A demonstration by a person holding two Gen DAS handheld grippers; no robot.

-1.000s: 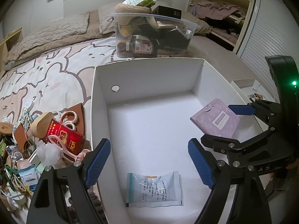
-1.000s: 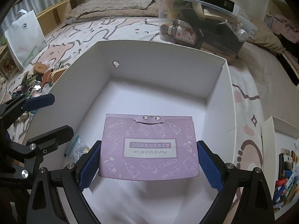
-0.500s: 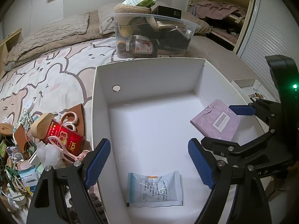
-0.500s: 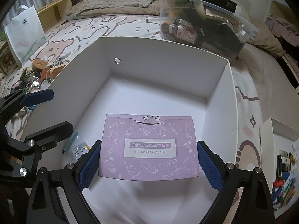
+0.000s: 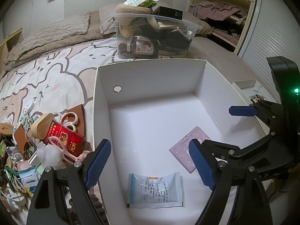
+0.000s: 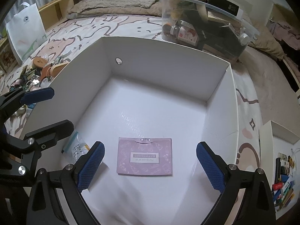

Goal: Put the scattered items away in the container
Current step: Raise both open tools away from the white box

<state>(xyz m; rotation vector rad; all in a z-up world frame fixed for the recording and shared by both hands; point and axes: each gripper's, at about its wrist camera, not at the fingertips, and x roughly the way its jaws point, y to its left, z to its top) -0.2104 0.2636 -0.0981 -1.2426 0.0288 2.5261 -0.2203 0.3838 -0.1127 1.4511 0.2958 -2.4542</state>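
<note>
- The right gripper (image 6: 150, 166) stands spread wide and empty; the purple card (image 6: 144, 156) lies flat on the box floor between and below its pads, touching neither.
- The left gripper (image 5: 150, 168) is likewise released and empty, straddling the left wall of the white box (image 5: 97, 112), with the clear packet (image 5: 154, 190) below its pads.
- Lifting the right gripper straight up should clear the card without nudging it.
- The scattered pile (image 5: 37, 142), left of the left fingers, looks the likely next target.

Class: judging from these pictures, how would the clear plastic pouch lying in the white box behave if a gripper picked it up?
The pouch looks thin and flat, so probably light and floppy. Its glossy film may slip between fingers. Lying flush on the box floor, its edge seems hard to catch.
</note>
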